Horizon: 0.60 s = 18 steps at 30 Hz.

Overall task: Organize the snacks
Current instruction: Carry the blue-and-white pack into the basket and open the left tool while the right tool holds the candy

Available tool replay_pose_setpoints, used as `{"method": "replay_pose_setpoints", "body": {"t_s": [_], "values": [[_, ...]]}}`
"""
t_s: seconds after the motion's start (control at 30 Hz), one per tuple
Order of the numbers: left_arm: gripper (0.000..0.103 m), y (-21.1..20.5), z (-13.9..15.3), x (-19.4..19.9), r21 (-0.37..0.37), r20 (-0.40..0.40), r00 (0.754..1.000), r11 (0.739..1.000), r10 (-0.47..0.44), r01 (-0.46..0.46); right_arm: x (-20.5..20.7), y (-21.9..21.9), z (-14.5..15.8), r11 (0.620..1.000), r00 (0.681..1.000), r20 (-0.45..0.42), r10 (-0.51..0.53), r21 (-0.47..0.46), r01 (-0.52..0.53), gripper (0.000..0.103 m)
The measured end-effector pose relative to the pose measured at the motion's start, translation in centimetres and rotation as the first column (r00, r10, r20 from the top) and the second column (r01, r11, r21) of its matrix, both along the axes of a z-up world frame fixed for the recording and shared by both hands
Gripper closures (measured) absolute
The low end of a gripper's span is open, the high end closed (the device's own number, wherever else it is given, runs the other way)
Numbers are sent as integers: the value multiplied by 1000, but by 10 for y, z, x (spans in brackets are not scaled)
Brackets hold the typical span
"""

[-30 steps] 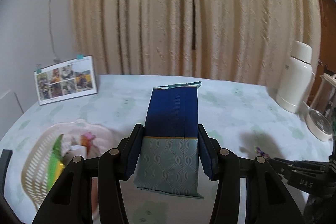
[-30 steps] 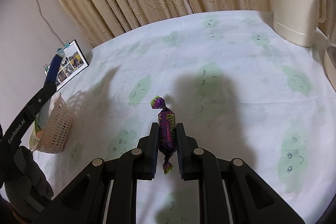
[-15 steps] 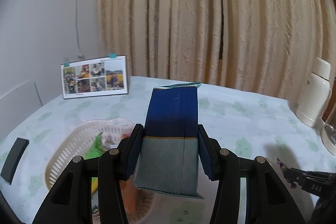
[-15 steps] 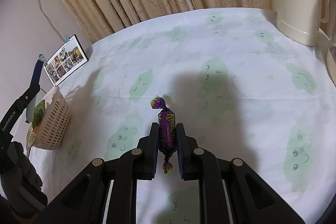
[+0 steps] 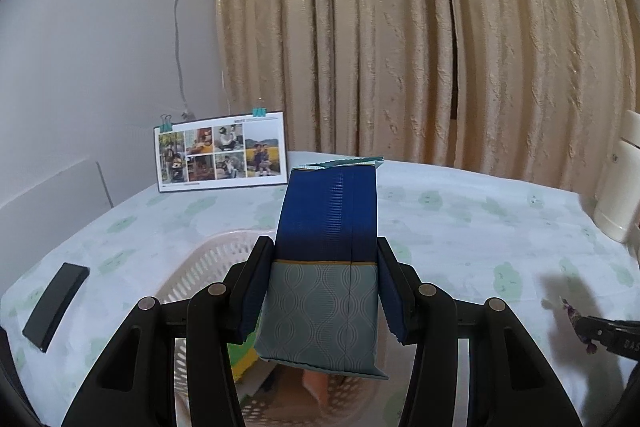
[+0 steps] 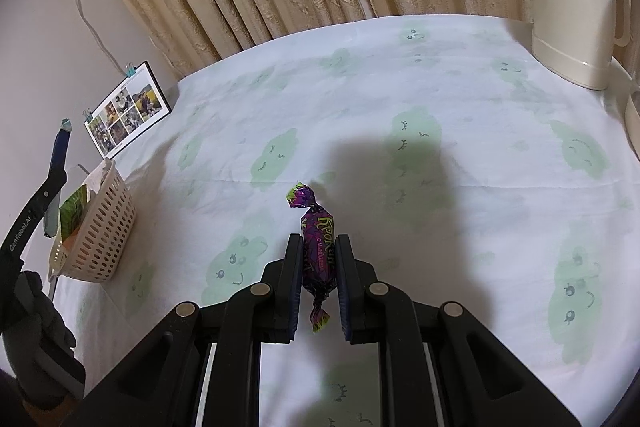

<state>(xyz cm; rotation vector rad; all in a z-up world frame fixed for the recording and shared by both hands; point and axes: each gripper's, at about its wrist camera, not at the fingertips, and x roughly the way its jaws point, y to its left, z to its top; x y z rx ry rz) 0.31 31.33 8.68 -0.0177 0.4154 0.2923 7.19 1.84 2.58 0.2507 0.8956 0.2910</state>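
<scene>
Both views are dim and soft, with a cool grey cast in the left wrist view and a warmer one in the right. No lamp shows; light seems to fall from above and behind. A broad, soft-edged shadow (image 6: 400,179) lies on the surface (image 6: 460,75) ahead of the right gripper (image 6: 319,259). Another dark patch falls at the far right of the left wrist view. The curtain (image 5: 420,27) carries faint sheen along its folds, without harsh glare. Fisheye bending curves the surface edge and curtain, and black vignette fills the corners. The kettle (image 5: 618,183) at the frame edge is smeared; centres are sharp.
</scene>
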Motion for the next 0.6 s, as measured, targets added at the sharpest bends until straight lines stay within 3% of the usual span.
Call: {"method": "replay_pose_setpoints", "body": {"t_s": [0.47,0.6], "values": [[51,15,-3,-6,8,-8,999,999,52,-52,-3,9,-1,1000,1000,3,21,-14,-21,88],[38,14,-2,-10,21,11,998,997,67,-68,-5,15,0,999,999,6,31,-14,-31,88]]}}
